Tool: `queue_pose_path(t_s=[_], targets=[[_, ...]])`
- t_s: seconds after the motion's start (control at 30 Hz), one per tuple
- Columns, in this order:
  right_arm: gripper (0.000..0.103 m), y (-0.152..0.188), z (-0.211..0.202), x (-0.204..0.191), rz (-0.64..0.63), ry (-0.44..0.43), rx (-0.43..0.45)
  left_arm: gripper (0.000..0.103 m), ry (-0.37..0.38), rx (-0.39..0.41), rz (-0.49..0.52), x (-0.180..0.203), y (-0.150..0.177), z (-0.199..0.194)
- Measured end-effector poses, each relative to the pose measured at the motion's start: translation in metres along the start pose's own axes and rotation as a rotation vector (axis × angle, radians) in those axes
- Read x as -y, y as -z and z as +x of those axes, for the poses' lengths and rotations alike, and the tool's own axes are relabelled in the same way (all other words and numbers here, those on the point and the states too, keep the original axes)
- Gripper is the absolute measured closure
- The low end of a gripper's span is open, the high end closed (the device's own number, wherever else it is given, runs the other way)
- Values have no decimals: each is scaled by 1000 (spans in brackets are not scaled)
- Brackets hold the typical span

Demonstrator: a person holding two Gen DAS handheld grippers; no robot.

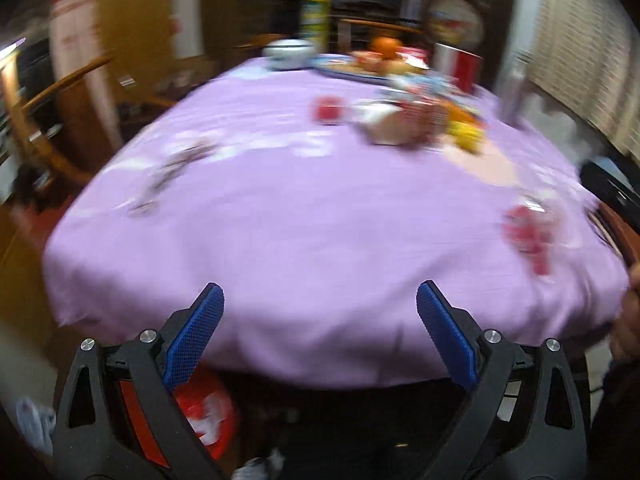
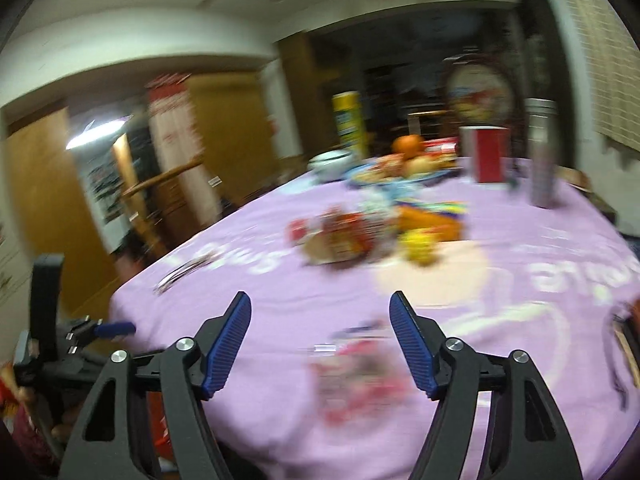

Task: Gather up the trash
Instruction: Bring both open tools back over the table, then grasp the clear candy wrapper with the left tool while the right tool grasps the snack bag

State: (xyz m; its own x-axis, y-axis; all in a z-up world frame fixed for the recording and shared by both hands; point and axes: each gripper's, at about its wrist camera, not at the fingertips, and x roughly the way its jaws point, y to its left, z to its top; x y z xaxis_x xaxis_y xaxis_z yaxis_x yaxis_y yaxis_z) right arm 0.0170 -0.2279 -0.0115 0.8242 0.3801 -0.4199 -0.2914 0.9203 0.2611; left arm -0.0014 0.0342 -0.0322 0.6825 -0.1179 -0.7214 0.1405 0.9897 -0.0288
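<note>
A round table with a purple cloth (image 1: 304,216) fills both blurred views. A red and white wrapper (image 2: 356,380) lies near the front edge, just beyond and between my right gripper's fingers; it also shows in the left wrist view (image 1: 528,232) at far right. A dark wrapper (image 1: 168,172) lies at the left, also in the right wrist view (image 2: 184,270). A pile of wrappers and snacks (image 2: 360,236) sits mid-table. My left gripper (image 1: 320,296) is open and empty above the near edge. My right gripper (image 2: 320,304) is open and empty.
A plate of fruit (image 2: 404,164), a yellow can (image 2: 348,120), a red box (image 2: 488,152), a metal cylinder (image 2: 542,152) and a white bowl (image 1: 288,52) stand at the back. A wooden chair (image 1: 48,120) is at left. A red bag (image 1: 204,412) lies under the table.
</note>
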Motion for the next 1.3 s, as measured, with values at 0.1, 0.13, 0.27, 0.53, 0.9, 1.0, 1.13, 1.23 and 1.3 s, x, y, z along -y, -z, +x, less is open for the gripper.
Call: queue_pose_path(t_s=[0.1,0.13,0.27,0.53,0.9,1.0,1.13,1.23,1.3], targets=[[30,4,-10,38,84,79,27,9,92,-21,80,44,-7,15],[30,5,-10,48,104,92,31,9,115,-28,101,56,-9,19],[30,15,-13,80,186,124,37,9,207,-63,180,103,-19,38],[29,23,-14,101,217,153,32,9,213,-121,246,160,-31,82],[29,29,-3,103,220,147,-4,15,202,-53,128,124,-44,79],[29,29,-3,101,209,151,-6,9,236,-55,139,133,-45,75],[29,27,-9,104,210,177,4,8,232,-72,173,154,-54,86],[29,27,-16,110,226,192,13,8,197,-87,177,166,-63,102],[29,27,-18,112,232,198,15,16,167,-106,168,167,-66,113]])
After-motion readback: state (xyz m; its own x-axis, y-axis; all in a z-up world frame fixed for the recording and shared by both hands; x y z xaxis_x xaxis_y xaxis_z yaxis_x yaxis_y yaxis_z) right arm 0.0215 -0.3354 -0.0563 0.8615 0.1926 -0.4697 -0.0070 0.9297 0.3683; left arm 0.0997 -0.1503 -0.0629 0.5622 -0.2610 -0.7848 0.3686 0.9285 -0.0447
